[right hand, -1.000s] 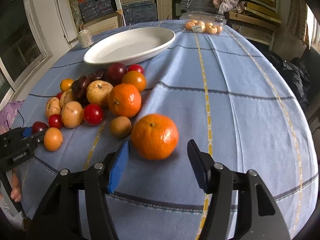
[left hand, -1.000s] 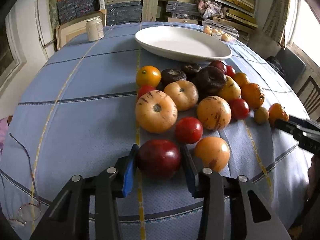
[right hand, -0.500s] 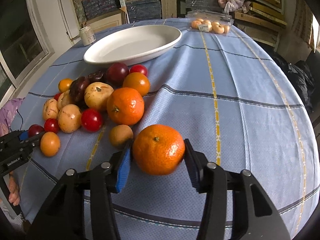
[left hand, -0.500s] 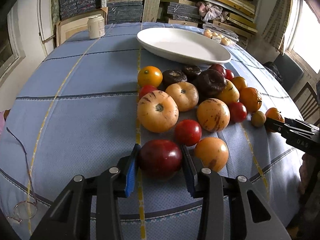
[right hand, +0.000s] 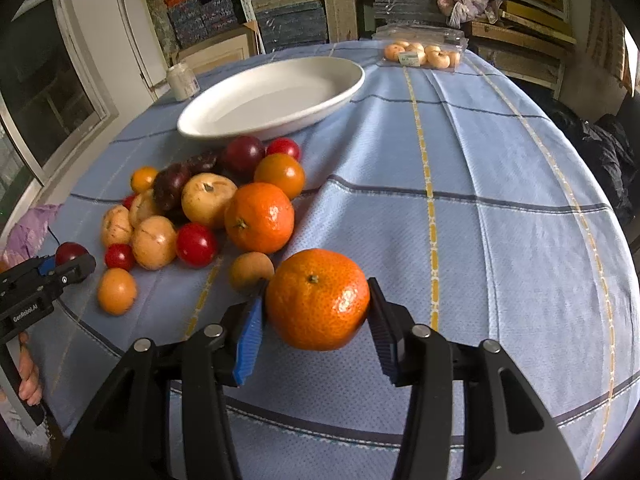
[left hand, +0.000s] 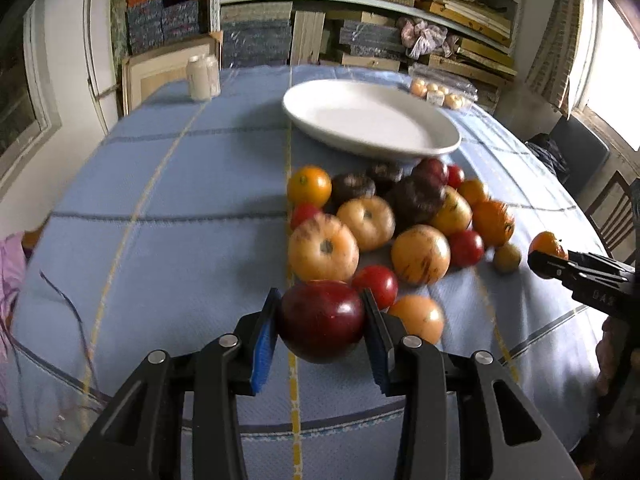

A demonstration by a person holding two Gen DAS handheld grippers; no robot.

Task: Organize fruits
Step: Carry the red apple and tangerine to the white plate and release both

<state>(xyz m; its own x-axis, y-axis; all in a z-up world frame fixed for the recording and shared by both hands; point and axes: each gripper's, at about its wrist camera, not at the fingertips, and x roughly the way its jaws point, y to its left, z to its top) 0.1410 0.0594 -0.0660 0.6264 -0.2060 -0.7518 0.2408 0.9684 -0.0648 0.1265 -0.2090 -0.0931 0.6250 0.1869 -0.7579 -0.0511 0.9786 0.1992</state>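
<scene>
My left gripper [left hand: 320,300] is shut on a dark red plum [left hand: 322,320], its blue pads pressing both sides, at the near edge of the fruit pile [left hand: 380,220]. My right gripper [right hand: 316,296] is shut on an orange mandarin [right hand: 318,300], just right of a small brown fruit [right hand: 250,272]. The pile [right hand: 208,200] holds tomatoes, persimmons, dark fruits and another mandarin. Behind it lies an empty white oval dish [left hand: 372,120] [right hand: 272,100]. Each gripper shows at the edge of the other's view: the right gripper [left hand: 548,260] and the left gripper [right hand: 60,272].
A blue checked cloth [right hand: 480,220] covers the round table. A white jar [left hand: 200,78] and a clear pack of small round fruits [right hand: 420,54] stand at the far side. Spectacles [left hand: 52,420] lie at the near left edge. Chairs [left hand: 616,216] and full shelves surround the table.
The right jaws have closed from a wide gap onto the mandarin. The left gripper stays clamped on the plum, which now overlaps the fruits behind it in its view.
</scene>
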